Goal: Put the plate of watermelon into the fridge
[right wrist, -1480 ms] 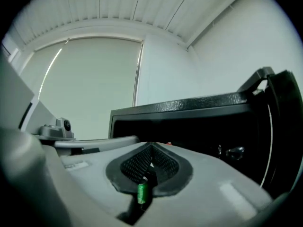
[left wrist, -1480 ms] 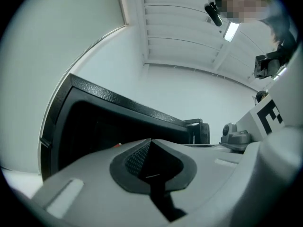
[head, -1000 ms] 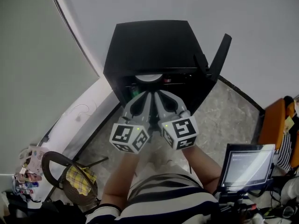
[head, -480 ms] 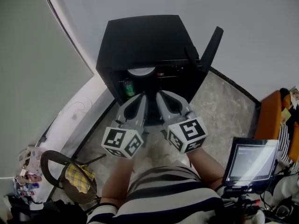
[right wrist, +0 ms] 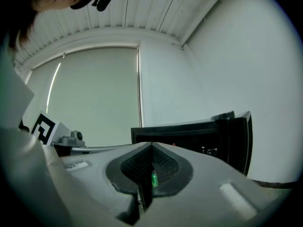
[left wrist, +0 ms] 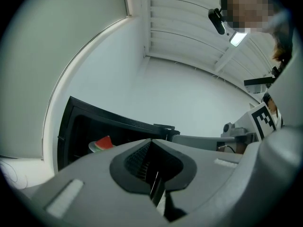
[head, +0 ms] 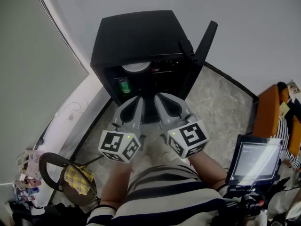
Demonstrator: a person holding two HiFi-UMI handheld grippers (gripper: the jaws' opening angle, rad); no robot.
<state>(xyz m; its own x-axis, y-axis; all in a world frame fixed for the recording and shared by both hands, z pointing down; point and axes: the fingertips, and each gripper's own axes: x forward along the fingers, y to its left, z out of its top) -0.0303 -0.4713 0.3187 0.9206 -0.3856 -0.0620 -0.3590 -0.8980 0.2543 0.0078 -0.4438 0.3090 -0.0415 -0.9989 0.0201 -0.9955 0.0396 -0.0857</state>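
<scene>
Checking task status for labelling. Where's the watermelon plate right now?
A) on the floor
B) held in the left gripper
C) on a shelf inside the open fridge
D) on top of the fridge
C: the plate with the watermelon sits on a shelf inside the fridge, whose door stands open.

1. In the left gripper view, the left gripper blocks the lower part of the plate. Only one rim and the watermelon slice on it show.
2. In the head view, the fridge top covers the plate except its front rim, and the fruit is hidden.
3. The green can is too small for its label to be read.
4. The small things in the dark right of the plate cannot be identified.
5. The text on the screen is too small to read.
</scene>
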